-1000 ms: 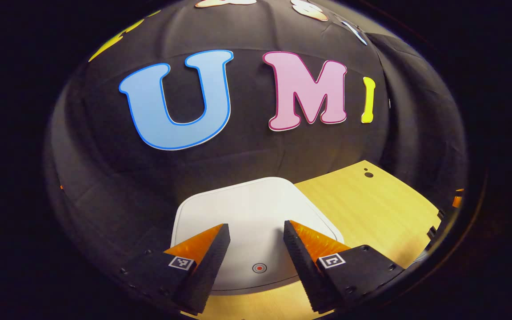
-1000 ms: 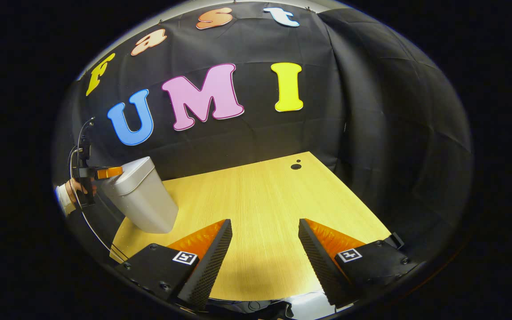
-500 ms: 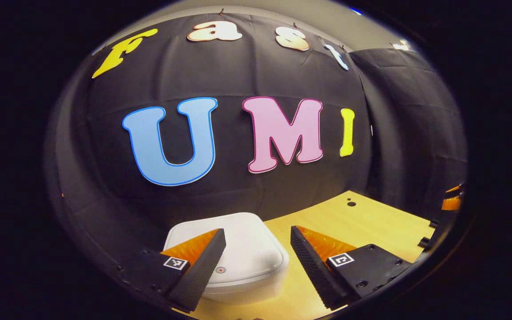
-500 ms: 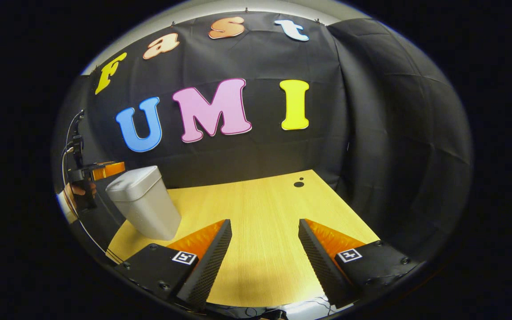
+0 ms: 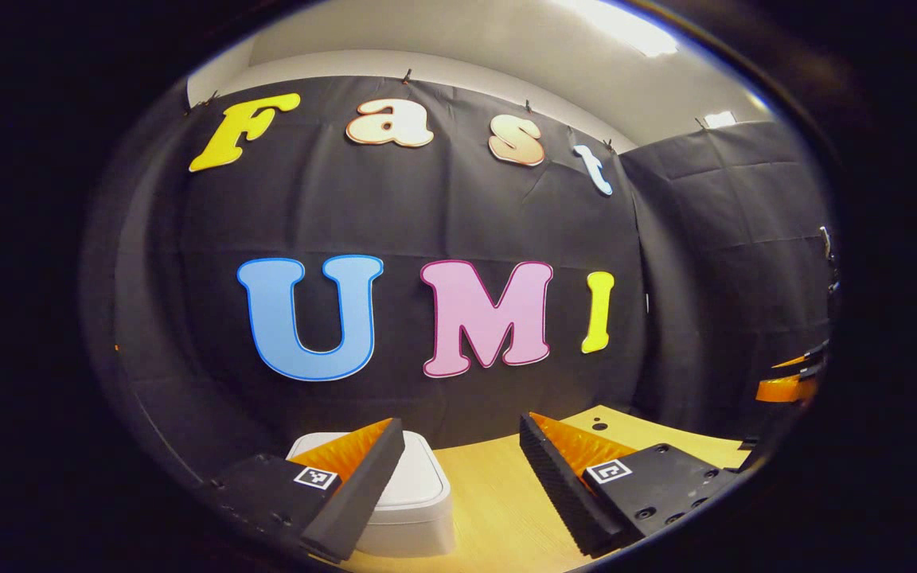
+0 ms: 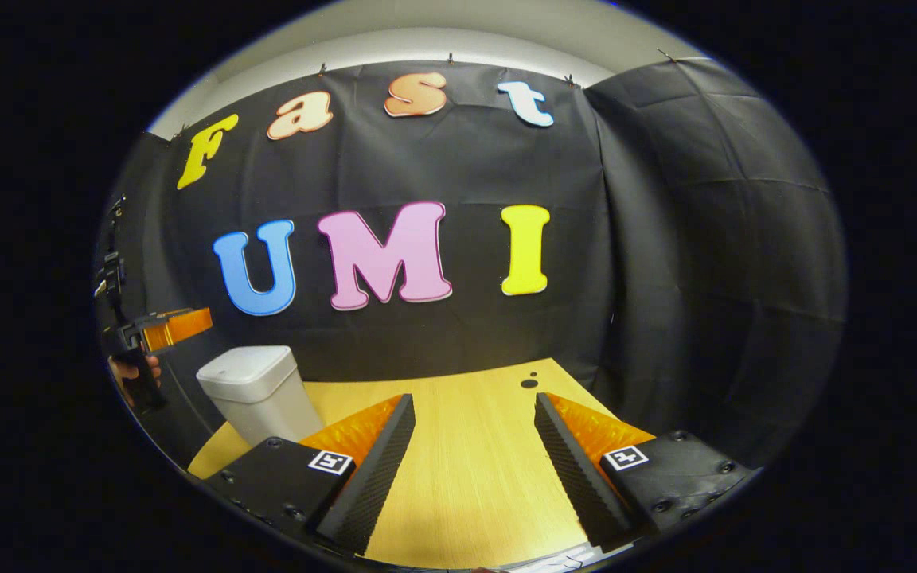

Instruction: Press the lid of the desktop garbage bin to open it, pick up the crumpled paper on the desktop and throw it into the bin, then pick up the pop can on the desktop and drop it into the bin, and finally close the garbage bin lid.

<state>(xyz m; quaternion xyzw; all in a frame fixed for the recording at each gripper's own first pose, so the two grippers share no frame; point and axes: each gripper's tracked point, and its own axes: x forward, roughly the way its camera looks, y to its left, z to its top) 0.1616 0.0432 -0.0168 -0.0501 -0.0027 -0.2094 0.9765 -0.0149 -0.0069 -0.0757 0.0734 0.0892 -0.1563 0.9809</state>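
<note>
The small white garbage bin [image 6: 258, 391] stands at the table's left, its lid [image 6: 245, 364] down flat. In the left gripper view the bin [image 5: 415, 497] sits low, partly behind my left gripper's left finger. My left gripper [image 5: 462, 446] is open, nothing between its fingers, and hovers above and short of the bin. From the right gripper view, that left gripper [image 6: 165, 329] hangs in the air left of the bin, held by a hand [image 6: 138, 371]. My right gripper [image 6: 474, 415] is open over the bare wooden table [image 6: 466, 477].
The black cloth wall closes off the back and right sides. A small dark hole [image 6: 528, 383] marks the table's far end, also seen as a hole [image 5: 600, 426] in the left gripper view. The right gripper [image 5: 791, 387] shows at that view's right edge.
My left gripper has lifted and pulled back from the bin lid, so the bin has sunk low in its view. The right gripper has tilted upward. Both stay open.
</note>
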